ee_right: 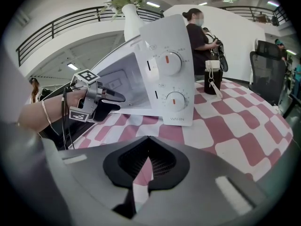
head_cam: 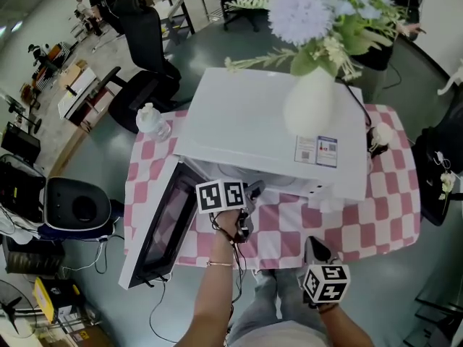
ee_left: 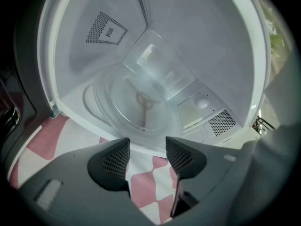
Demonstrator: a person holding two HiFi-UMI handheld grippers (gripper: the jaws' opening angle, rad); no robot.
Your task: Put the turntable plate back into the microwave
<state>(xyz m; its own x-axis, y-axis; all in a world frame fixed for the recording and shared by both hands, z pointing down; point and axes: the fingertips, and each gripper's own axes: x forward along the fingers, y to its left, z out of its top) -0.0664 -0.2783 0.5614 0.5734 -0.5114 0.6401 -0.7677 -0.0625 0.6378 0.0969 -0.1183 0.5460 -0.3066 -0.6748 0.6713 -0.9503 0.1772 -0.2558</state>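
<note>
The clear glass turntable plate (ee_left: pixel 136 102) lies on the floor of the white microwave's (head_cam: pixel 268 121) open cavity, with the roller hub showing through it. My left gripper (ee_left: pixel 146 147) hovers just outside the cavity's front sill, over the pink checked cloth. It is open, with nothing between its fingers, and the plate lies a short way beyond them. In the head view this left gripper (head_cam: pixel 253 190) sits at the oven's mouth. My right gripper (ee_right: pixel 148 142) is shut and holds nothing. It hangs back at the table's front edge (head_cam: pixel 316 250), facing the control panel (ee_right: pixel 171 79).
The microwave door (head_cam: pixel 155 226) swings out to the left, past the table edge. A white vase of flowers (head_cam: pixel 311 100) stands on the oven's top. A water bottle (head_cam: pixel 152 121) is at the back left of the checked table (head_cam: pixel 376 215). A person (ee_right: pixel 197 32) stands behind.
</note>
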